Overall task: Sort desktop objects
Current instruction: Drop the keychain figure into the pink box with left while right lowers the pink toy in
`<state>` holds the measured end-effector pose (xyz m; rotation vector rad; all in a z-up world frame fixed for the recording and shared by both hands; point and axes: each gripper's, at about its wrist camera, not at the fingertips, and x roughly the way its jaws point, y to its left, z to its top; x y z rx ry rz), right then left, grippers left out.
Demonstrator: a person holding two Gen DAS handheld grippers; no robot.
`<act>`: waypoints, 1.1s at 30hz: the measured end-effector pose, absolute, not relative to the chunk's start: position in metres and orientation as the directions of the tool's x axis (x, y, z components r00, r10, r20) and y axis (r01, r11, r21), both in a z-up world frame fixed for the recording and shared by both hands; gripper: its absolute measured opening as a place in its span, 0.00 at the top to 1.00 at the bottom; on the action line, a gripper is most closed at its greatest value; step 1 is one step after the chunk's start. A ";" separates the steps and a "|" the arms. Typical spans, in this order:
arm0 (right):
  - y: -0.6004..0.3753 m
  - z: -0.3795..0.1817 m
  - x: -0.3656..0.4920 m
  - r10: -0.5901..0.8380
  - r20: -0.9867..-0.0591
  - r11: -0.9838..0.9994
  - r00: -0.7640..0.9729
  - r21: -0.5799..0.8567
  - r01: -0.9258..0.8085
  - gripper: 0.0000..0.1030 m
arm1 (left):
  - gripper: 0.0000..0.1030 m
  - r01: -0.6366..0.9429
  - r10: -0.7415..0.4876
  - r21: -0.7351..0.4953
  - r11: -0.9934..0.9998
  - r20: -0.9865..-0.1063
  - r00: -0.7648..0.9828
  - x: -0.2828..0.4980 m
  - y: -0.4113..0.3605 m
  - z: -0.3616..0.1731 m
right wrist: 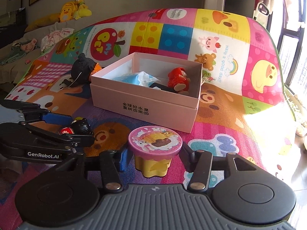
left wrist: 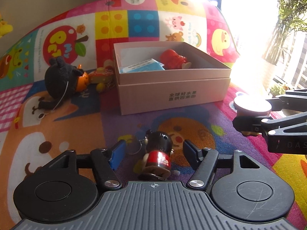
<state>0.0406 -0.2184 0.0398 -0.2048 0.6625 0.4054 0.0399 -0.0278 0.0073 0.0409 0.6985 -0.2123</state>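
Observation:
A small doll with a black head and red body lies on the colourful play mat. It is between the fingers of my left gripper, with a gap on each side, so the jaws stand open. My right gripper is shut on a small cup with a pink picture lid and yellow body, holding it by the lid's sides. In the left wrist view this cup hangs at the right. Ahead stands an open pink box with a red figure and a blue packet inside.
A black plush toy lies left of the box, next to an orange piece and a small yellow and red toy. The mat ends at the right, where bright light comes through a window. A sofa with yellow plush toys stands at the far left.

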 end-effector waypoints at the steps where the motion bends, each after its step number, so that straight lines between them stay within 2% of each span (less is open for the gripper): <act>1: -0.220 0.041 0.038 0.307 -0.640 0.898 0.704 -0.051 -0.438 0.49 | 0.49 0.220 -0.181 -0.020 0.975 -0.644 0.744 0.039 -0.030 0.007; 4: -0.223 0.048 0.030 0.335 -0.653 0.881 0.679 -0.038 -0.472 0.49 | 0.58 0.271 -0.191 0.026 0.962 -0.646 0.739 0.032 -0.034 0.007; 5: -0.224 0.052 0.028 0.344 -0.650 0.876 0.678 -0.038 -0.481 0.49 | 0.65 0.282 -0.192 0.037 0.959 -0.645 0.739 0.030 -0.035 0.007; 7: -0.227 0.067 0.025 0.356 -0.619 0.873 0.700 -0.046 -0.485 0.49 | 0.66 0.297 -0.205 0.037 0.954 -0.641 0.740 0.028 -0.036 0.012; 10: -0.236 0.104 0.024 0.374 -0.515 0.886 0.771 -0.045 -0.461 0.49 | 0.66 0.313 -0.240 0.020 0.950 -0.597 0.765 0.033 -0.037 0.033; 14: -0.248 0.144 0.028 0.350 -0.364 0.914 0.863 -0.070 -0.400 0.49 | 0.66 0.316 -0.252 0.064 0.947 -0.465 0.849 0.055 -0.047 0.079; 16: -0.253 0.152 0.033 0.328 -0.332 0.928 0.884 -0.063 -0.368 0.49 | 0.66 0.316 -0.261 0.074 0.946 -0.406 0.876 0.072 -0.056 0.097; 19: -0.264 0.152 0.043 0.292 -0.332 0.946 0.897 -0.035 -0.322 0.49 | 0.66 0.332 -0.290 0.034 0.943 -0.405 0.867 0.105 -0.070 0.106; 25: -0.271 0.130 0.062 0.233 -0.421 0.962 0.877 -0.029 -0.270 0.49 | 0.66 0.391 -0.341 -0.009 0.921 -0.508 0.791 0.156 -0.104 0.064; 28: -0.272 0.122 0.070 0.209 -0.451 0.966 0.868 -0.043 -0.255 0.49 | 0.58 0.408 -0.382 -0.074 0.910 -0.532 0.756 0.157 -0.100 0.047; 29: -0.272 0.120 0.072 0.202 -0.457 0.967 0.866 -0.046 -0.250 0.49 | 0.43 0.406 -0.397 -0.103 0.908 -0.518 0.757 0.149 -0.091 0.048; 30: -0.271 0.119 0.074 0.196 -0.462 0.968 0.865 -0.048 -0.245 0.49 | 0.33 0.396 -0.399 -0.119 0.911 -0.497 0.770 0.140 -0.081 0.051; 33: -0.266 0.115 0.083 0.203 -0.479 0.966 0.854 -0.041 -0.253 0.49 | 0.19 0.357 -0.367 -0.106 0.928 -0.429 0.825 0.104 -0.051 0.062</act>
